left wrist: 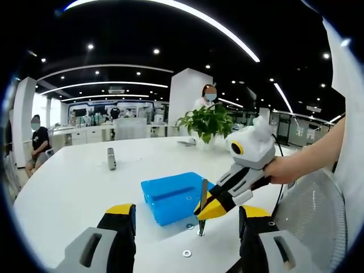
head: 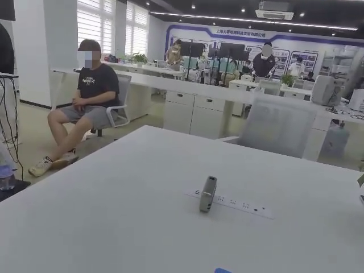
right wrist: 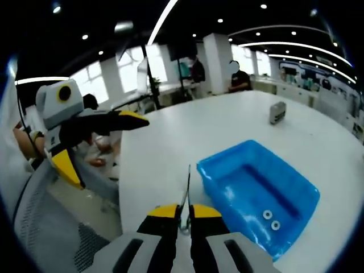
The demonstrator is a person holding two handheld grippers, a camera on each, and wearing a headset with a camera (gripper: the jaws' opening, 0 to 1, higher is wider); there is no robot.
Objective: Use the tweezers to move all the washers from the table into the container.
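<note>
In the left gripper view, the right hand-held gripper [left wrist: 206,213] is clamped on slim metal tweezers [left wrist: 203,196], whose tip points down at the white desk [left wrist: 74,182] just beside one small flat metal washer [left wrist: 189,226], lower centre. A second washer [left wrist: 186,252] lies nearer the bottom edge. A hand [left wrist: 281,169] holds that gripper, reaching in from the right with the gripper sloping down to the left. The left hand-held gripper [left wrist: 186,211] has its jaws spread wide and holds nothing. In the right gripper view, the blue plastic container [right wrist: 296,193], right of centre, holds two more washers [right wrist: 267,214].
</note>
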